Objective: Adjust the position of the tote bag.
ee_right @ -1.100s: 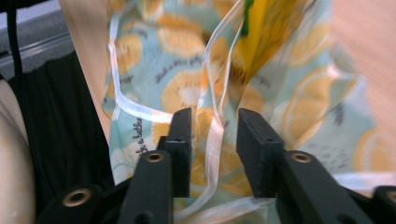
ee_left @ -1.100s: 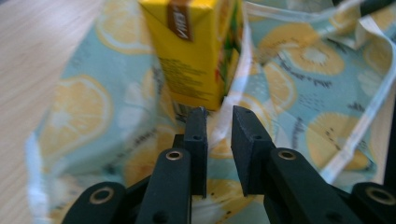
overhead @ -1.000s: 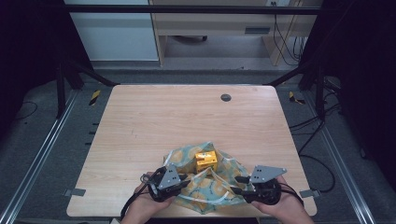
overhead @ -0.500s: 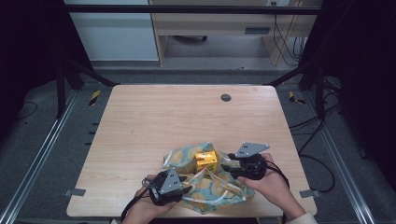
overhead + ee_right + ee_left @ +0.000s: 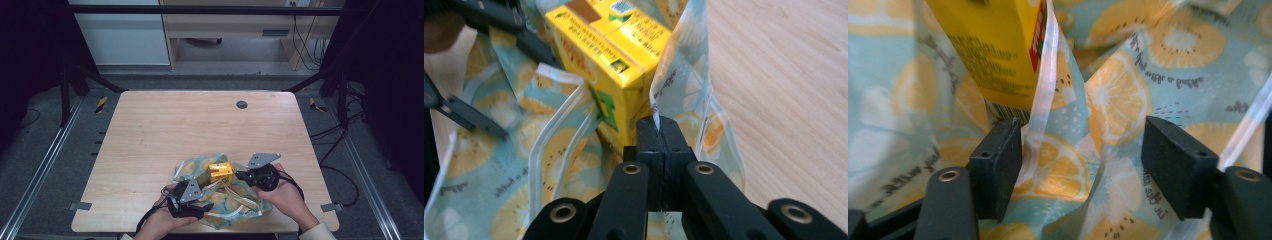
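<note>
pale wood of the table (image 5: 165,125) runs bare and wide toward the far edge, with a small dark round fitting (image 5: 242,104) near the back; everything in play sits crowded at the near edge. a lemon-print fabric bag (image 5: 220,192) lies there rumpled, and a yellow carton (image 5: 220,171) stands in its far part, cloth gathered around its base. compared with a second ago, the right gripper (image 5: 240,176) has left the near edge and travelled forward to the bag's far right side, just beside the carton; in the right gripper view its jaws are pressed together on a thin edge of the bag (image 5: 676,75), which rises taut next to the carton (image 5: 611,55). the left gripper (image 5: 200,210) has barely shifted at the bag's near left; in its own view the jaws stand apart, a white strap (image 5: 1040,85) draped against the inner face of one, the carton (image 5: 993,50) just beyond. this looks like the bag's mouth being drawn up or open around the carton, with the left side not yet gripped. room is plentiful forward and to both sides; the near edge is the tight spot, with bag cloth lying right along it.
</note>
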